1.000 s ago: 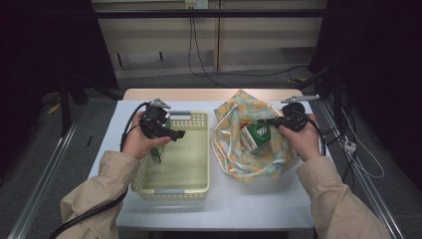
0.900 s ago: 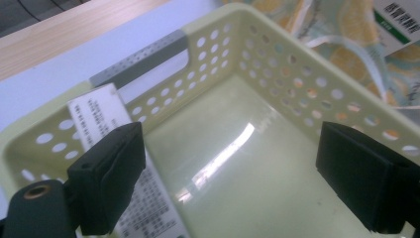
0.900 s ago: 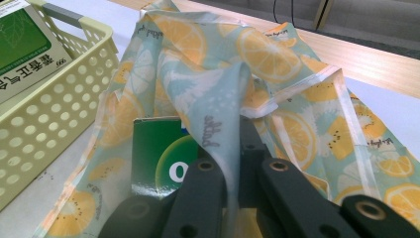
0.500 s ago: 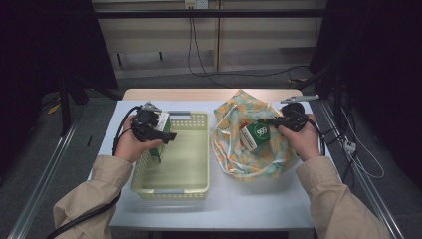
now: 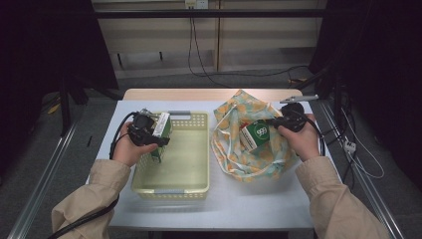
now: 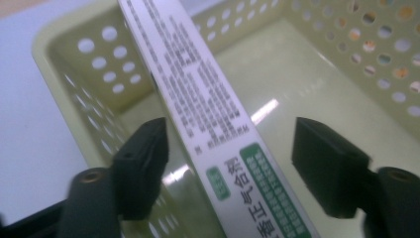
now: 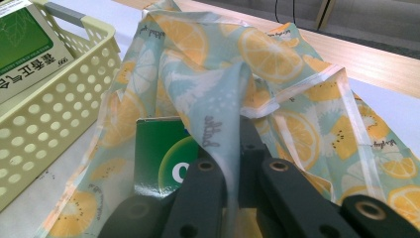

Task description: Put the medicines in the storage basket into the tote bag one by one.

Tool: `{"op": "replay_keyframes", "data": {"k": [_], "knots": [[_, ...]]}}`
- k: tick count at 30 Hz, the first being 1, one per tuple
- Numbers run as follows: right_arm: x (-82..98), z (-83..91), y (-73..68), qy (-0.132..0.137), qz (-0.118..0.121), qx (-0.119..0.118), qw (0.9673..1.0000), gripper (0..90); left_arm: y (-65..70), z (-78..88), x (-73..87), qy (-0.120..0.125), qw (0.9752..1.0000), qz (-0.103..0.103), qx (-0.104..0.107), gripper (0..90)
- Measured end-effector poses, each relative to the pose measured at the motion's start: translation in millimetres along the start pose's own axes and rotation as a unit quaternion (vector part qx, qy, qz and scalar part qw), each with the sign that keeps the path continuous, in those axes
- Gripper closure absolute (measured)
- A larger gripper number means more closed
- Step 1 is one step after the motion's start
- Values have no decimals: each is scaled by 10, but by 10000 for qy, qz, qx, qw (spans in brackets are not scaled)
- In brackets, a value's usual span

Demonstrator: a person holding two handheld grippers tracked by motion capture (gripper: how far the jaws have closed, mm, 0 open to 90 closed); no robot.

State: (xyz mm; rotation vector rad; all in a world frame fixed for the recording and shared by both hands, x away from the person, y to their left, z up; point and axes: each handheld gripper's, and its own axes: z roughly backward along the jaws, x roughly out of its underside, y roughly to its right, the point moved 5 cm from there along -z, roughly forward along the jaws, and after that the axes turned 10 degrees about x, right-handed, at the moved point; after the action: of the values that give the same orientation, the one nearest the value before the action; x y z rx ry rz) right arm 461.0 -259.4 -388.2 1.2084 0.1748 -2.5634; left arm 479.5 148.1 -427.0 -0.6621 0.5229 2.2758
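Left gripper (image 6: pixel 233 163) jaws have just been closing, box (image 6: pixel 208 129) between them untouched, now lower over basket (image 5: pixel 194 164) at left-centre: release underway. Right gripper (image 7: pixel 233 163) stays clamped on bag (image 7: pixel 223 89) edge.

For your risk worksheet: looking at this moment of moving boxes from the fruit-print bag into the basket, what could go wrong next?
1. The white-and-green box stands tilted between the left gripper pads, which have just been closing but do not press it; it might tip against the basket wall.
2. The right gripper is shut on the bag fabric; a pull may drag the bag and the green box inside.
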Motion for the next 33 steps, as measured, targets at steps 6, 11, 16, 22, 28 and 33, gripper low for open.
{"op": "replay_keyframes", "data": {"k": [6, 11, 16, 22, 28, 33], "knots": [[9, -10, 9, -18, -1, 23, 10000, 899, 45, 21, 23, -65, 9998, 213, -18, 623], [10, -1, 18, -2, -7, 32, 10000, 899, 116, 113, -68, 147, 9990, 297, 296, 627], [8, 14, 22, 17, -24, 14, 10000, 899, 290, 272, -278, 386, 9974, 115, 601, 627], [7, 18, 15, 34, -20, 1, 10000, 899, 488, 393, -527, 627, 9939, -174, 891, 627], [7, 14, 11, 27, -19, 12, 10000, 899, 742, 393, -726, 800, 9891, -376, 1177, 626], [4, 16, 9, 44, -26, 0, 10000, 899, 978, 333, -873, 893, 9837, -594, 1441, 626]]}}
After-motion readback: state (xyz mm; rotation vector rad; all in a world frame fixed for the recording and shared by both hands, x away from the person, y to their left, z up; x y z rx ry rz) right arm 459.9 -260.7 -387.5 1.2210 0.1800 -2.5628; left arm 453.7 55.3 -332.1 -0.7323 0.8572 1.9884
